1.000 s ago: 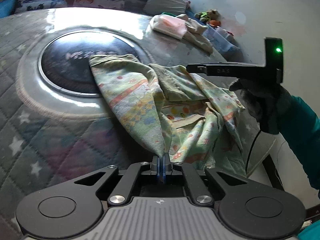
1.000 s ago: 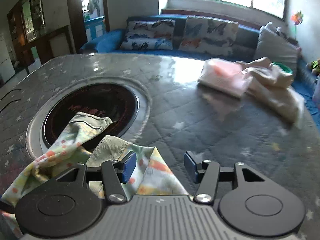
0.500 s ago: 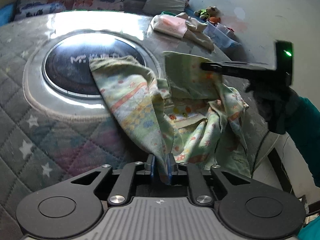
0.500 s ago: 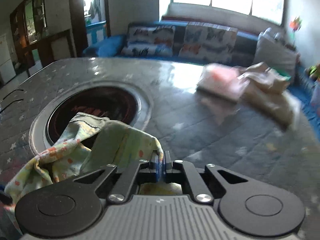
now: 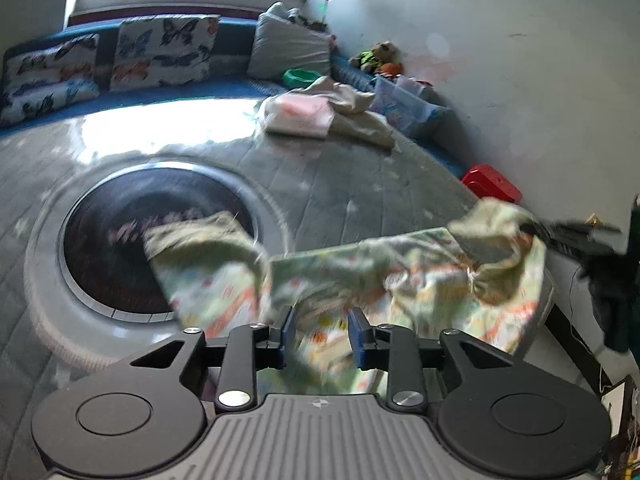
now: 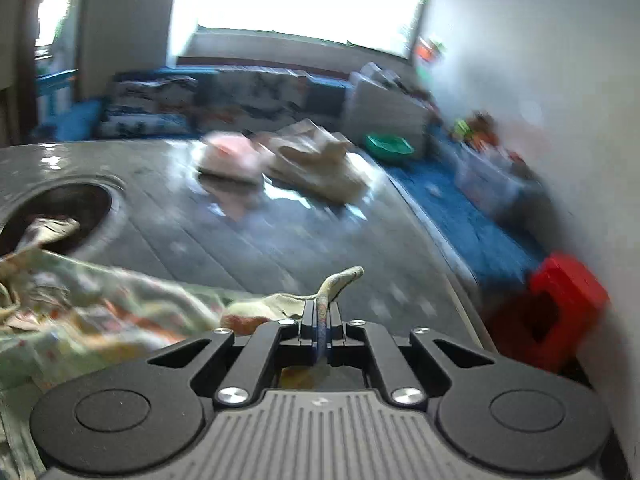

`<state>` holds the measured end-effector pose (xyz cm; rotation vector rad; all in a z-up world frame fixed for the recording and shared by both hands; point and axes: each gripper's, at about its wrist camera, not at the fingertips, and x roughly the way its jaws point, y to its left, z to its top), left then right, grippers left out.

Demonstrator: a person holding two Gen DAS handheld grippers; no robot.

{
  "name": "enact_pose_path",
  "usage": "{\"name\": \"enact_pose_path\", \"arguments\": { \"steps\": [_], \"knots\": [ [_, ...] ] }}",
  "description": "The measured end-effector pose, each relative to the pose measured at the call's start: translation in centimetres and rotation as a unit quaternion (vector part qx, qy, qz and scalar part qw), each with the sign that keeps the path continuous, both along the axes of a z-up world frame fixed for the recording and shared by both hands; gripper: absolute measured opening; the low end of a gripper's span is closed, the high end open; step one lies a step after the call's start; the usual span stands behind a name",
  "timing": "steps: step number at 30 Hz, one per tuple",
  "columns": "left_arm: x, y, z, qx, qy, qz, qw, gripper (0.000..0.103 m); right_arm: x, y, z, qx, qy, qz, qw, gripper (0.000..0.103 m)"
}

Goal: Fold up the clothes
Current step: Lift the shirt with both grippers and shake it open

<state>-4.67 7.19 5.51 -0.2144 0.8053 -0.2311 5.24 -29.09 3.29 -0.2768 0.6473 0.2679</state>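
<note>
A round grey quilted desk (image 5: 360, 184) with a dark glass inset (image 5: 120, 248) fills a sunlit room. The printed garment (image 5: 360, 276) sprawls from inset to desk edge. The left claw (image 5: 322, 334) gapes over it; the right claw (image 6: 321, 320) pinches its corner. Folded clothes (image 5: 304, 114) lie beyond, before a blue sofa (image 5: 224, 88).
</note>
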Motion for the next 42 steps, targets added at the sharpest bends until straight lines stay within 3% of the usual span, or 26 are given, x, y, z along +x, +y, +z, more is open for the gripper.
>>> {"name": "enact_pose_path", "arguments": {
  "steps": [5, 8, 11, 15, 21, 30, 32, 37, 39, 42],
  "knots": [
    [3.3, -1.5, -0.7, 0.008, -0.003, -0.021, 0.9997, 0.039, -1.2, -2.3, -1.2, -0.016, 0.006, -0.058, 0.998, 0.015],
    [5.3, -2.5, -1.7, 0.038, -0.003, -0.039, 0.9985, 0.042, -0.9, -2.3, -0.4, 0.010, -0.005, -0.046, 0.999, 0.029],
    [7.0, -3.0, -2.7, 0.070, -0.004, -0.047, 0.9964, 0.046, 0.7, -1.2, -0.3, 0.048, 0.014, 0.000, 0.999, 0.043],
    [9.0, -2.8, -4.0, 0.090, 0.007, -0.049, 0.9947, 0.050, 4.4, 0.9, -1.9, 0.086, 0.061, 0.041, 0.994, 0.047],
    [10.8, -2.0, -4.9, 0.083, 0.014, -0.087, 0.9926, 0.058, 9.2, 2.1, -5.0, 0.118, 0.119, 0.031, 0.985, 0.047],
    [11.5, -0.9, -6.4, 0.088, 0.046, -0.110, 0.9890, 0.058, 10.6, 2.5, -7.1, 0.120, 0.155, 0.039, 0.980, 0.045],
    [11.6, -0.9, -6.7, 0.088, 0.050, -0.113, 0.9884, 0.056, 10.5, 2.7, -7.1, 0.115, 0.151, 0.043, 0.981, 0.042],
    [11.6, -1.2, -6.9, 0.086, 0.045, -0.124, 0.9875, 0.021, 10.6, 3.0, -7.0, 0.114, 0.148, 0.050, 0.981, 0.014],
    [11.3, -1.3, -6.4, 0.089, 0.036, -0.121, 0.9880, 0.008, 10.5, 2.8, -6.7, 0.129, 0.145, 0.050, 0.980, 0.012],
    [10.8, -1.1, -5.0, 0.076, 0.015, -0.113, 0.9906, 0.006, 9.8, 2.0, -5.4, 0.158, 0.120, 0.051, 0.979, 0.011]
  ]
}}
